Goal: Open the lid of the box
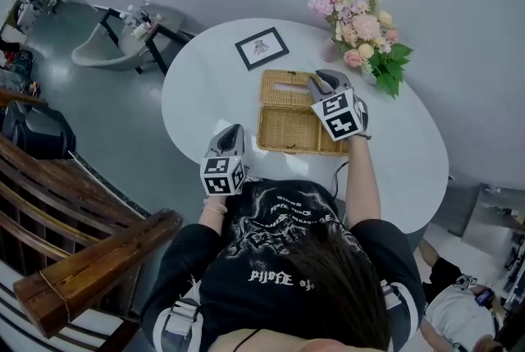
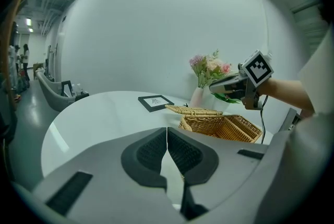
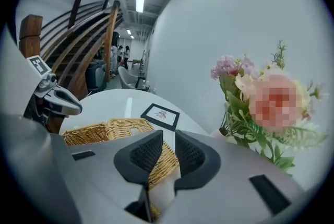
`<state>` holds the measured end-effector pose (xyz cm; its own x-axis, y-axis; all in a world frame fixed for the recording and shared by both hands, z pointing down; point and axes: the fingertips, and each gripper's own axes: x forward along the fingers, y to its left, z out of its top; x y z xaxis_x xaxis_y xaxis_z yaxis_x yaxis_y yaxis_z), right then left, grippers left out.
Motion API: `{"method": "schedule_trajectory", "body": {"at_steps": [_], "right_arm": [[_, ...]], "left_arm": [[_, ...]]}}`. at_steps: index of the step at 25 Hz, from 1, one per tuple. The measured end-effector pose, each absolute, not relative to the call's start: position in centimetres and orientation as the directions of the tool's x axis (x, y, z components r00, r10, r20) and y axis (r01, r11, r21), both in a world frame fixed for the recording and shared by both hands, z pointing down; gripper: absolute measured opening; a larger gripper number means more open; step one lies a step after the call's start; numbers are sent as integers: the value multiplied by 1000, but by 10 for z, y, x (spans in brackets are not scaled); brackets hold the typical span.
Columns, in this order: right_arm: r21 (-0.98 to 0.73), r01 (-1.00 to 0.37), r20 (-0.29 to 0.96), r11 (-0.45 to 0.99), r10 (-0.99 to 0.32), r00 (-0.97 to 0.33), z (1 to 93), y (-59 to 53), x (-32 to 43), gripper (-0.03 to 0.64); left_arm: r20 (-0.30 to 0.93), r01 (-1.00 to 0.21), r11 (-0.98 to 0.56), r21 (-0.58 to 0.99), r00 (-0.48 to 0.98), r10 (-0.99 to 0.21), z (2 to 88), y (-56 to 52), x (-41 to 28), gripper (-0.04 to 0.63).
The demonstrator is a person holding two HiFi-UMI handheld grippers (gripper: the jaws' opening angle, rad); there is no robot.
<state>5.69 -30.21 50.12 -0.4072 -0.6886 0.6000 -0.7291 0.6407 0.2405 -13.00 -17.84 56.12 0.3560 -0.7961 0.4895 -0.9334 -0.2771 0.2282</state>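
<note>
A wicker box [image 1: 289,131] stands on the round white table [image 1: 205,88], and I can see into its bare inside. Its wicker lid [image 1: 283,88] is swung back and lies about level at the box's far side, as the left gripper view also shows for the lid [image 2: 194,110]. My right gripper [image 1: 317,83] hovers just above the lid's right end, its jaws a little apart and nothing held; in the right gripper view the wicker shows through the gap [image 3: 168,137]. My left gripper [image 1: 235,130] hangs at the table's near left, apart from the box, jaws closed together [image 2: 167,130].
A vase of pink flowers [image 1: 362,35] stands at the table's far right, close to the right gripper. A small black picture frame [image 1: 261,48] lies beyond the lid. A wooden stair rail [image 1: 90,260] runs at the left. A person [image 1: 455,305] sits low at the right.
</note>
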Motion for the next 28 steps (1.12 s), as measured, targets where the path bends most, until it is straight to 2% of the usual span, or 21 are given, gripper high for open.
{"method": "schedule_trajectory", "body": {"at_steps": [12,28], "right_arm": [[263,-791,555,553,-757,-344,491,-245,73,89],[142,-875,552,462,-771,-318,524,-189,88,77]], "left_arm": [[461,-909,-339,243,415,-784,556,-169,-120,25],[350,-870,-405,281,486,-801,543,-149,-100,25]]}}
